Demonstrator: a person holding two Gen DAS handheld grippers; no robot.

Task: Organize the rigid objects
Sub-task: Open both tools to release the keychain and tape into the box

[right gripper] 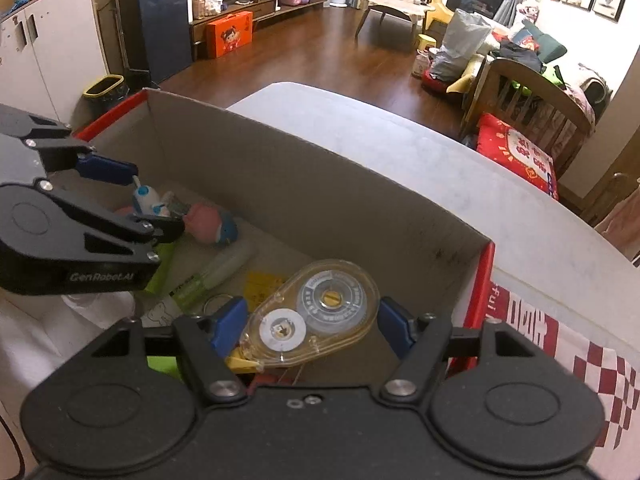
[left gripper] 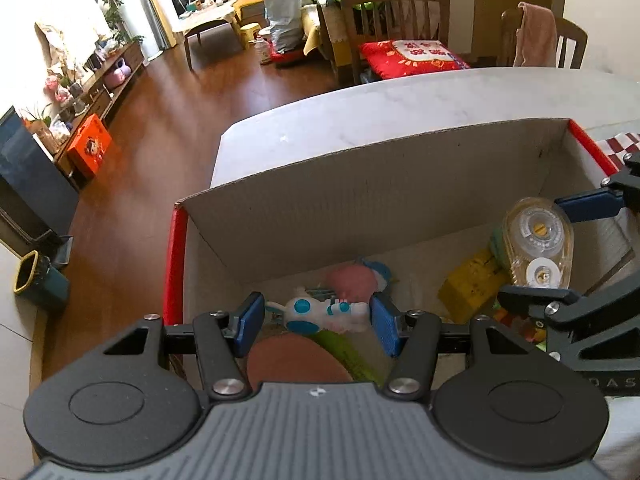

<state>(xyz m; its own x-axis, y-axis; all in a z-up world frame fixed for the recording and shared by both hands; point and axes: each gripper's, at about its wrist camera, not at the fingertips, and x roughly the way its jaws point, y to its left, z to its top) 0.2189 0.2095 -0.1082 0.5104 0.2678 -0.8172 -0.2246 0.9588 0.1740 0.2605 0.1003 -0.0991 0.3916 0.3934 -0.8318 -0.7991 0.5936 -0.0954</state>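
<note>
Your left gripper (left gripper: 318,322) is clamped on a small white-and-blue toy figure (left gripper: 320,312), both blue pads pressing its ends, low inside the open cardboard box (left gripper: 360,168) at its left end. Your right gripper (right gripper: 310,326) grips a clear correction-tape dispenser (right gripper: 316,312) across its width, held over the box's right end.

Your left wrist view shows what lies under the toy: a brown oval piece (left gripper: 296,362) and a green strip (left gripper: 352,354) just below the pads, a pink round toy (left gripper: 354,282) behind, and a yellow block (left gripper: 472,286) beside the dispenser (left gripper: 536,246). It also shows your right gripper (left gripper: 560,248) from the side, its pads above and below the dispenser.

Your right wrist view shows things the other hides: a green-capped tube (right gripper: 212,274) on the box floor, a yellow paper (right gripper: 264,284), a metal ring (right gripper: 218,304), and the pink toy (right gripper: 210,224) with a blue part. There your left gripper (right gripper: 140,200) pinches the figure (right gripper: 149,201) upright. A red-and-white checked cloth (right gripper: 580,364) lies on the white table (right gripper: 400,136) outside the box's red right wall.
</note>
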